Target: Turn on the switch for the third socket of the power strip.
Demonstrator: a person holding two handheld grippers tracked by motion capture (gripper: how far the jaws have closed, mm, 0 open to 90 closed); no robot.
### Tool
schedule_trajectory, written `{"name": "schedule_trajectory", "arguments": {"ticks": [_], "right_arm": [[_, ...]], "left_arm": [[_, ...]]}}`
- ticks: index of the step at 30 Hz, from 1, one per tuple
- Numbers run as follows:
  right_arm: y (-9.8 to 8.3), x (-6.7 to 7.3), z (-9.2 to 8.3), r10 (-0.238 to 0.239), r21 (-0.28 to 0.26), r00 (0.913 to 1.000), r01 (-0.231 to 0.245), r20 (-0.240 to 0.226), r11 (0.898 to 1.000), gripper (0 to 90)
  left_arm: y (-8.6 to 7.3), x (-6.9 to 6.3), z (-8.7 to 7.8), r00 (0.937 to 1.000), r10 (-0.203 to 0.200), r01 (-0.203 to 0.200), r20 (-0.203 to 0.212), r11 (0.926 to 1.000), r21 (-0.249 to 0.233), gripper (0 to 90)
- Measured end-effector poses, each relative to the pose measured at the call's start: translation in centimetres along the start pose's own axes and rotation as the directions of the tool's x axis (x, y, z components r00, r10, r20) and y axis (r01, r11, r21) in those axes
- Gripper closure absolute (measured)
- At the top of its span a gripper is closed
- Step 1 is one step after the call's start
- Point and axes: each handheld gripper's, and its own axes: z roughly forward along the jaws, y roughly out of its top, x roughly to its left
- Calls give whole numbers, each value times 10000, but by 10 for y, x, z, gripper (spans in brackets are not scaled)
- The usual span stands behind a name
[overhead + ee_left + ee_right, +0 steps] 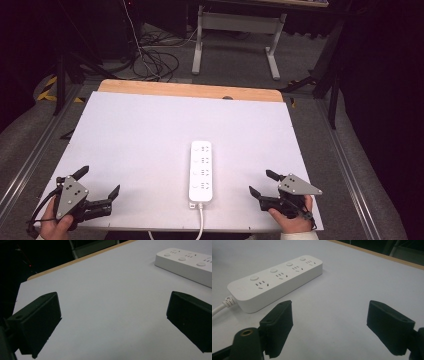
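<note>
In the high view, the left gripper (pixel 100 182) is at the lower left of the frame, held by a hand (pixel 52 225) that comes in from the bottom edge. Its jaws are spread wide, with nothing between them, and they point toward the right side of the picture. The right gripper (pixel 262 182) is at the lower right, held by the other hand (pixel 290 220); its jaws are also released and empty, and they point to the upper left.

The power strip (pixel 201 171) lies flat in the lower middle of the frame, between the two grippers and well apart from both. It is a long white plastic block with rounded corners and a smooth surface. It has four socket groups in a row, each with a round button. A white cable (pixel 201 222) leaves its near end toward the bottom edge.

The table (pixel 150 130) has a matte white top with a wooden strip along the far edge.
</note>
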Motion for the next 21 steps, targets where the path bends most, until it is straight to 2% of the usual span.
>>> {"name": "schedule_trajectory", "arguments": {"ticks": [21], "right_arm": [[1, -1, -2, 14, -16, 10000, -14, -63, 10000, 214]], "left_arm": [[0, 2, 0, 9999, 20, -20, -102, 10000, 53, 0]]}}
